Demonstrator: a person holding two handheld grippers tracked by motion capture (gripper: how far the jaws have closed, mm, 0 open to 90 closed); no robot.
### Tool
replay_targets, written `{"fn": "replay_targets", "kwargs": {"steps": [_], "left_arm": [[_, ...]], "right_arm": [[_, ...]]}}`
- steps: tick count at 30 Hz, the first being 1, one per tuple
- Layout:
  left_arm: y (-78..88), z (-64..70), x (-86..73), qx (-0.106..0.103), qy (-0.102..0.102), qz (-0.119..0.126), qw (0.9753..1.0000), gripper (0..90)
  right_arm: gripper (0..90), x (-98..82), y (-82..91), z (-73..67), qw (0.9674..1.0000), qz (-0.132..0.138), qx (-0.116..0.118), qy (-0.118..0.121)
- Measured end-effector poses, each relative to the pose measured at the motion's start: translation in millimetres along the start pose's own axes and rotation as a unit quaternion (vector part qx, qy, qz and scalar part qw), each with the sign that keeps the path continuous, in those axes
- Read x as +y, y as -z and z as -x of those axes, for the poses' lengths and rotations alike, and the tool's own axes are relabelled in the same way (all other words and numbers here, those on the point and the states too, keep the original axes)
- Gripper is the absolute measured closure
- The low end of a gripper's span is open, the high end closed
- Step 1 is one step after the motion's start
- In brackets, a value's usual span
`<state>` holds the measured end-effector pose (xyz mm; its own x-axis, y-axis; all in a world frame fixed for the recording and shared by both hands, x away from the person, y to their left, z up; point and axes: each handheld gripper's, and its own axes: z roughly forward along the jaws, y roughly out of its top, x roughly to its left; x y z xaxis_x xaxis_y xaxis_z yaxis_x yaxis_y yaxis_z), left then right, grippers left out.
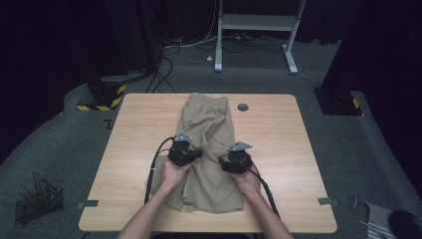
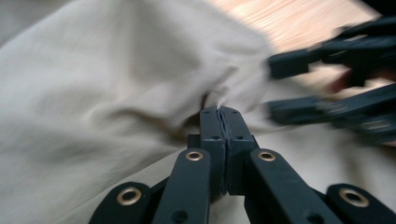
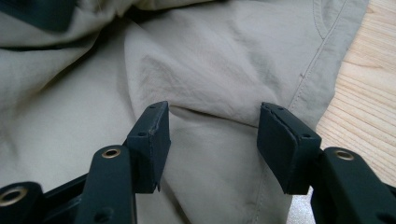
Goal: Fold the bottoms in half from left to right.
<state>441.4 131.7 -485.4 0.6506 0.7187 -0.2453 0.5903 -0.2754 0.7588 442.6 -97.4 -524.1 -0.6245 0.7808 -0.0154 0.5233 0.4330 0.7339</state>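
On the tabletop (image 1: 278,129), centred, lie tan trousers (image 1: 209,124), running from the far edge toward the person, partly folded and rumpled at mid-length.

Left gripper (image 1: 185,149): over the trousers' middle, on their left side. Its own view has the jaws pressed together with a pinch of tan cloth (image 2: 140,84) caught at the tips; the fold lifts away from the rest of the fabric. That view is blurred, so how deep the bite goes is uncertain.

Right gripper (image 3: 212,126): just right of the left one, over the trousers' right half. Jaws stand wide apart, straddling a raised crease near the side seam (image 3: 317,56); nothing is held yet. Bare wood shows just beyond the seam.

Step in hand, by my reading: taking hold of the garment with both grippers before folding or straightening; one side is secured, the other is only lined up.

Next move calls for lowering the right gripper onto the crease and closing on it, taking enough layers to match the left grip, then moving both together so the cloth does not skew.
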Motion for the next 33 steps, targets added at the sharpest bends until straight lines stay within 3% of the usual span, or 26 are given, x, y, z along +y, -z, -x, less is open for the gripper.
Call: {"fn": "replay_targets", "kwargs": {"steps": [2, 4, 6, 7, 10, 13, 16, 21, 26, 33], "left_arm": [[1.3, 11.2, 7.5, -0.02, -0.005, 0.015, 0.9997, 88.9], [-3.5, 21.7, 13.8, -0.038, -0.013, 0.009, 0.9991, 88.8], [-14.8, 30.5, 17.0, -0.024, -0.04, -0.013, 0.9988, 88.4], [-21.7, 32.0, 17.0, -0.022, -0.042, -0.025, 0.9986, 88.3], [-36.6, 30.8, 15.8, -0.028, -0.027, -0.041, 0.9984, 88.2], [-39.5, 33.5, 16.0, -0.033, -0.028, -0.051, 0.9978, 86.9], [-27.9, 36.0, 16.9, -0.029, -0.034, -0.044, 0.9981, 76.4], [7.0, 34.7, 13.2, 0.004, -0.05, -0.018, 0.9986, 51.8], [32.9, 20.3, -3.0, 0.044, -0.056, -0.019, 0.9973, 42.5], [42.6, -8.2, -36.7, 0.084, -0.002, -0.034, 0.9959, 36.2]], "right_arm": [[44.2, 0.0, 0.0, 0.0, 1.0, 0.0, 0.0, 0.001], [44.2, 0.0, 0.0, 0.0, 1.0, 0.0, 0.0, 0.0], [44.2, 0.0, 0.0, 0.0, 1.0, 0.0, 0.0, 0.0], [44.2, 0.0, 0.1, 0.0, 1.0, 0.0, 0.0, 0.0], [44.2, 0.0, 0.1, 0.0, 1.0, -0.001, 0.0, 0.0], [44.2, 0.0, 0.1, 0.0, 1.0, -0.001, 0.0, 0.0], [44.2, 0.0, 0.1, 0.0, 1.0, -0.001, 0.0, 0.0], [43.8, -0.7, 0.8, 0.4, 1.0, 0.0, 0.001, 0.003], [44.2, -6.0, 12.0, -1.5, 1.0, 0.0, -0.007, 0.001], [46.5, -19.8, 43.3, -6.7, 0.9998, 0.007, -0.002, 0.02]]}}
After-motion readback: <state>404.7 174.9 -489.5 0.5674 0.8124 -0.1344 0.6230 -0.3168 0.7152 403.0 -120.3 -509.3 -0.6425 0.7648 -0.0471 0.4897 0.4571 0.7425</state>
